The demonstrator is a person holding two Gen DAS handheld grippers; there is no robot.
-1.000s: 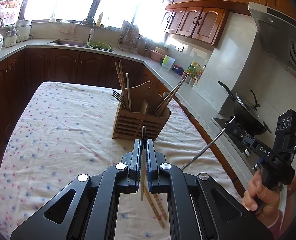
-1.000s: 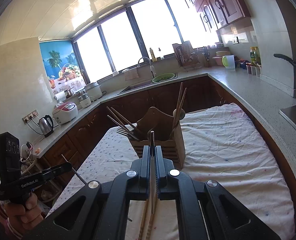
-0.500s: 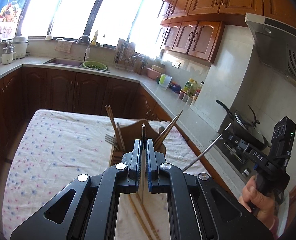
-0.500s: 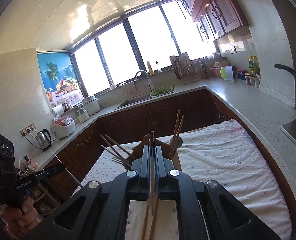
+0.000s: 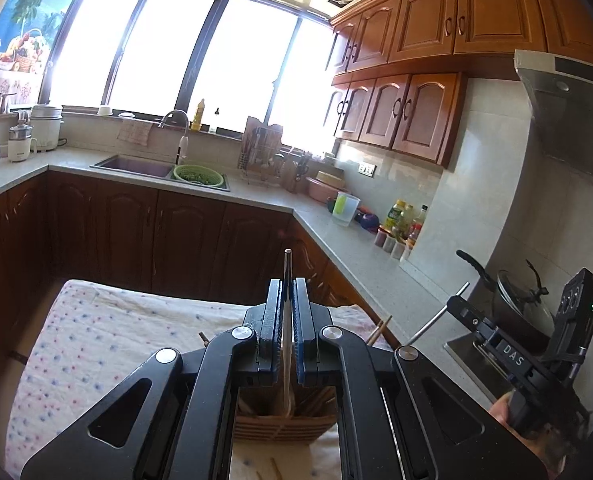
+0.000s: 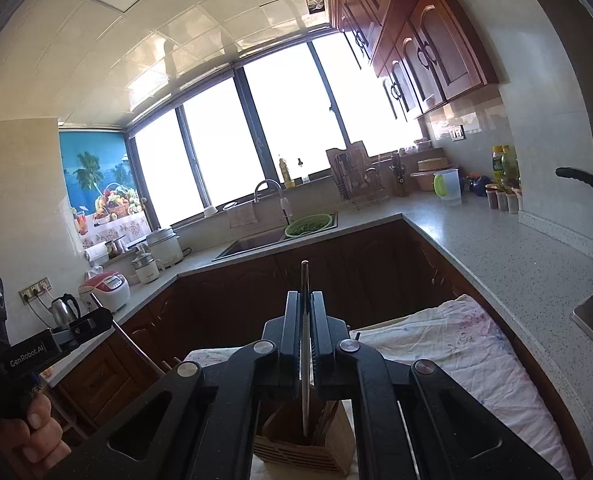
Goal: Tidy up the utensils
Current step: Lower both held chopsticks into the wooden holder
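While both black two-finger grippers hang above the table with the dotted white cloth [image 5: 96, 344], each one clamps a thin utensil between its nearly closed jaws. The left gripper [image 5: 285, 292] holds a slim pale chopstick [image 5: 286, 320]; it runs straight along the narrow slit between the blue-edged pads, its tip stands out past the fingertips, and its lower end points down toward the slatted wooden utensil holder [image 5: 284, 428] seen under the fingers. The right gripper [image 6: 305, 304] holds a thin dark metal chopstick [image 6: 305, 340] in the same manner, with the tip beyond the fingertips and the lower end over the same holder [image 6: 304, 452]. Whether either stick touches the holder, I cannot tell. More chopsticks [image 5: 378, 332] stick out beside the left fingers.
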